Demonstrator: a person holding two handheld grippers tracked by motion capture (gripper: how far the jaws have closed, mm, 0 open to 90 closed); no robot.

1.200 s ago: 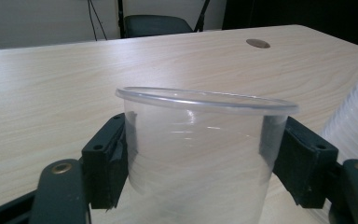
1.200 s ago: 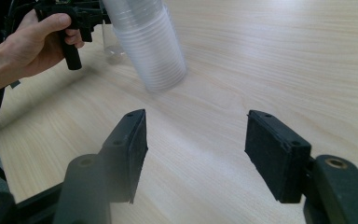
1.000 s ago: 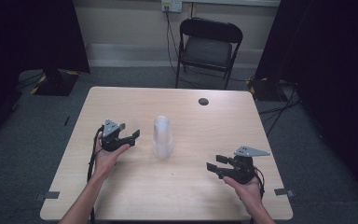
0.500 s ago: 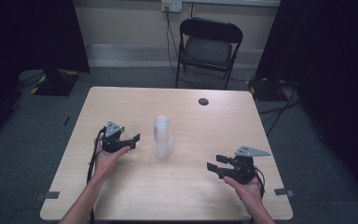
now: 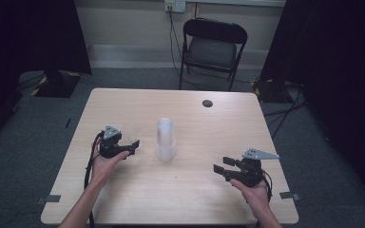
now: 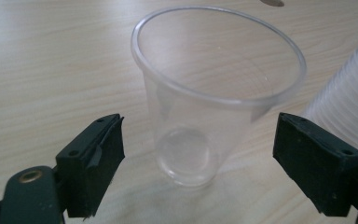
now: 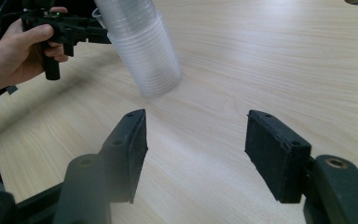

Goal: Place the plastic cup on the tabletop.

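The left gripper (image 6: pixel 198 154) is standing with its jaws spread, having just been opening around a single clear cup (image 6: pixel 216 93) now resting upright and free between them; withdrawing straight back is avoiding tipping it. Beside it is standing the cup stack (image 5: pixel 165 140). The right gripper (image 7: pixel 196 149) is waiting wide, holding nothing

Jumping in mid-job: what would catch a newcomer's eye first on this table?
First, the tall stack of clear plastic cups standing near the middle of the wooden table. Next, in the left gripper view, a single clear cup stands upright beside that stack, between the jaws of the left gripper, which have just been opening and do not touch it. The right gripper rests open near the table's right front corner, holding nothing.
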